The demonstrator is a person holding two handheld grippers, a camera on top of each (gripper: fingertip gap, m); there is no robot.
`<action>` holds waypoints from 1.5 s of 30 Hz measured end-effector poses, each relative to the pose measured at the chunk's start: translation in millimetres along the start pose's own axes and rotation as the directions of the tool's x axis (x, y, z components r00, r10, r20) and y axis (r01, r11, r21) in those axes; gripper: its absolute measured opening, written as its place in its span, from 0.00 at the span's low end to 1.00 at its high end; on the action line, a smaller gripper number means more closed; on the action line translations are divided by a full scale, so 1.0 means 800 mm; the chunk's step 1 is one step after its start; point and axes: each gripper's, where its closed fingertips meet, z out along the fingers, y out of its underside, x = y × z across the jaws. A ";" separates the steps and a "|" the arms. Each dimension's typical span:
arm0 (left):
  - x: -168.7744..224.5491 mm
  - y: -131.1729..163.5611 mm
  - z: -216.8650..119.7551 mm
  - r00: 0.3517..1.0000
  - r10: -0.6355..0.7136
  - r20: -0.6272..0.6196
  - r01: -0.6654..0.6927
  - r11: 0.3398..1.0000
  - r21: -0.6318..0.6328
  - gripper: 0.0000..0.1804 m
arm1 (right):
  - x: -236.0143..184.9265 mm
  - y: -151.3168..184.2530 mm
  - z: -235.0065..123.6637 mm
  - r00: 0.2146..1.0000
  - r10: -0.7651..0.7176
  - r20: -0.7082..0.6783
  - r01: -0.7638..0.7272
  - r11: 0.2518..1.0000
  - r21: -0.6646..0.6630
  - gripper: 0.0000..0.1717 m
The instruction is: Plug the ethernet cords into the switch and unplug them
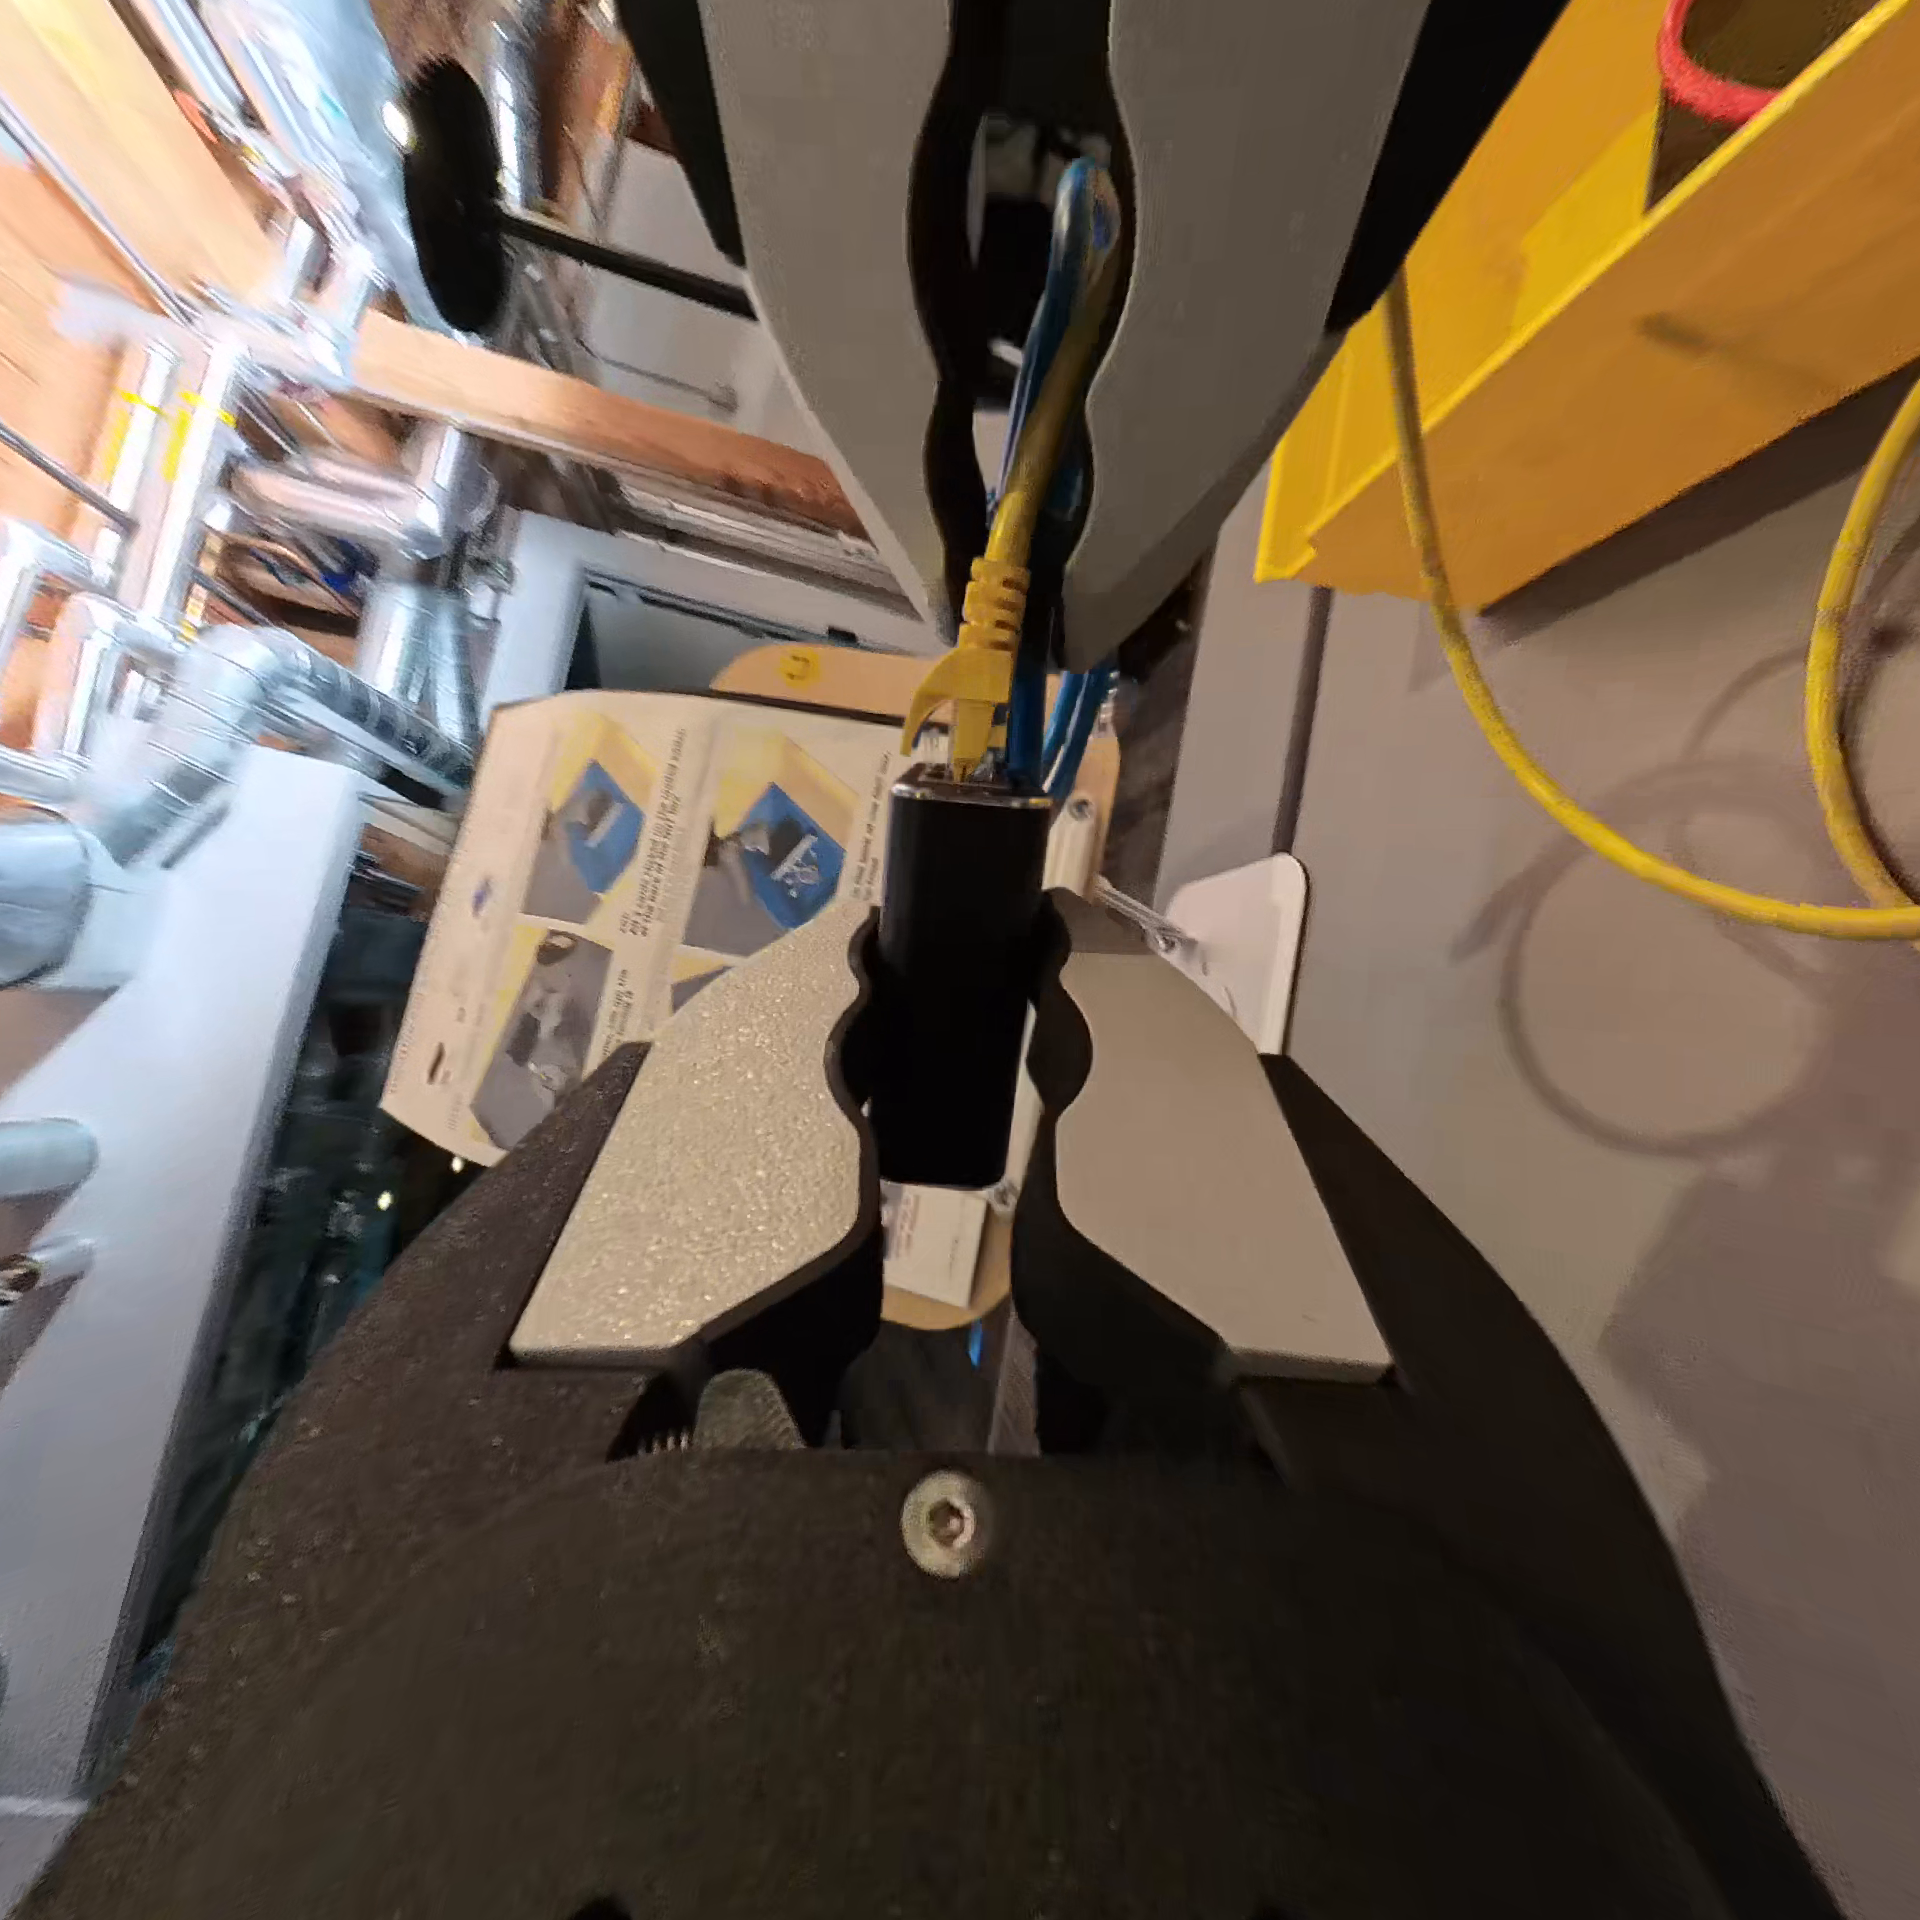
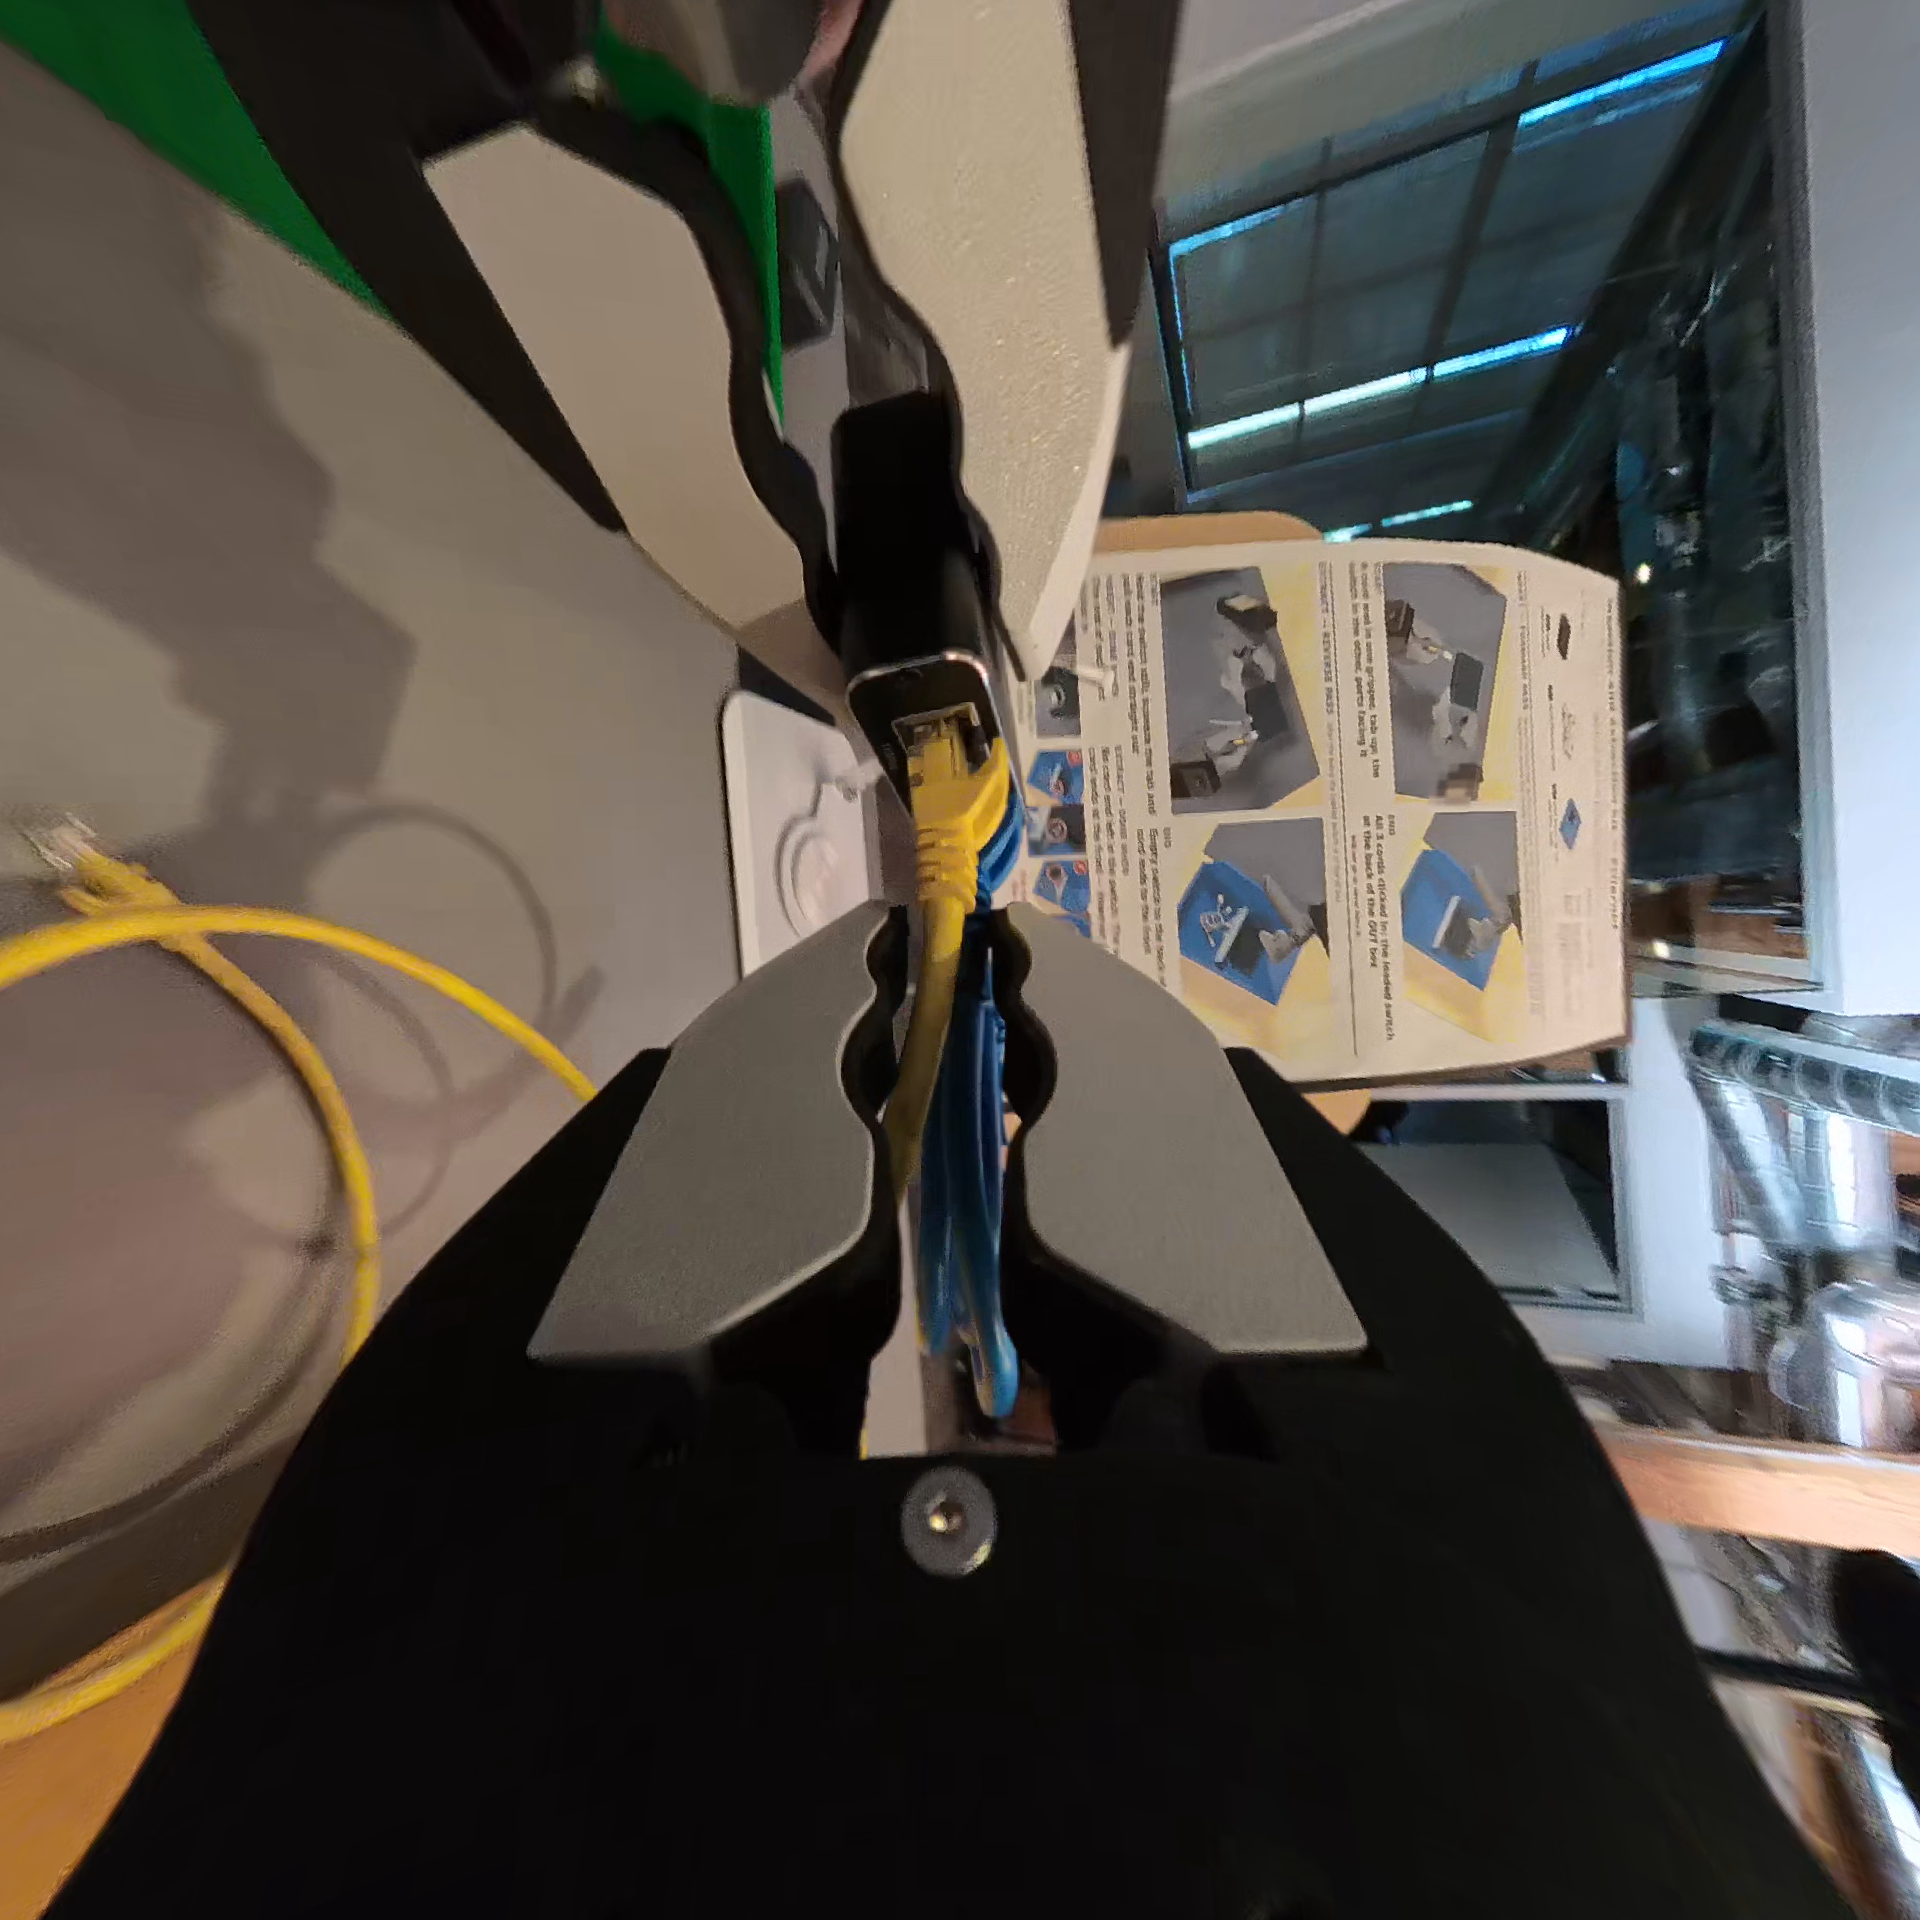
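Switch, a slim black block, sits clamped between the pads of the left gripper, its long axis running from 6 to 12 o'clock in the left wrist view and its port end pointing at 12, toward the right gripper. In the right wrist view the same block slants from 12 down to about 6, its open port face turned toward the camera. Seated in that port is the yellow plug of a yellow cord, whose length runs straight back between the right jaws; these are clenched on the yellow cord together with a bundle of blue cords. Both tools face each other along one line, held off the grey counter. At 3 o'clock of the switch in the left wrist view the counter lies bare up to a loose yellow cable loop and a yellow bin; at 9 o'clock a printed instruction sheet stands close behind.
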 end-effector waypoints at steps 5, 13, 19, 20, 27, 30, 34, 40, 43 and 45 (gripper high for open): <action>-0.024 -0.012 -0.017 0.994 -0.017 0.108 0.005 0.993 0.115 0.14 | 0.010 -0.037 -0.054 0.974 0.171 0.149 -0.204 0.948 0.244 0.16; -0.034 -0.018 -0.028 0.992 -0.041 0.121 0.024 0.989 0.143 0.14 | 0.044 -0.057 -0.126 0.978 0.189 0.086 -0.206 0.853 0.479 0.23; -0.028 -0.028 -0.031 0.996 -0.010 0.094 -0.004 0.989 0.148 0.14 | 0.010 -0.073 -0.068 0.977 -0.155 -0.148 0.192 0.940 0.283 0.24; -0.026 -0.031 -0.032 0.997 -0.007 0.081 -0.006 0.988 0.156 0.14 | 0.008 -0.071 -0.062 0.976 -0.162 -0.145 0.198 0.941 0.276 0.24; -0.015 -0.038 -0.030 0.999 0.008 0.039 -0.015 0.984 0.180 0.14 | 0.000 -0.059 -0.045 0.966 -0.216 -0.140 0.241 0.950 0.200 0.18; -0.011 -0.042 -0.029 0.999 0.012 0.030 -0.018 0.982 0.186 0.14 | -0.002 -0.060 -0.046 0.975 -0.189 -0.114 0.211 0.951 0.228 0.18; -0.009 -0.045 -0.028 0.999 0.021 0.030 -0.026 0.982 0.189 0.14 | -0.002 -0.057 -0.047 0.981 -0.171 -0.094 0.189 0.953 0.235 0.16; -0.005 -0.048 -0.027 0.999 0.035 0.021 -0.038 0.981 0.188 0.13 | -0.003 -0.055 -0.048 0.980 -0.173 -0.097 0.191 0.957 0.219 0.13; -0.003 -0.048 -0.025 0.999 0.048 0.023 -0.051 0.983 0.178 0.14 | -0.001 -0.053 -0.048 0.981 -0.167 -0.101 0.185 0.960 0.211 0.09; -0.002 -0.049 -0.023 0.998 0.054 0.029 -0.058 0.983 0.173 0.14 | -0.003 -0.050 -0.049 0.982 -0.170 -0.088 0.185 0.960 0.210 0.09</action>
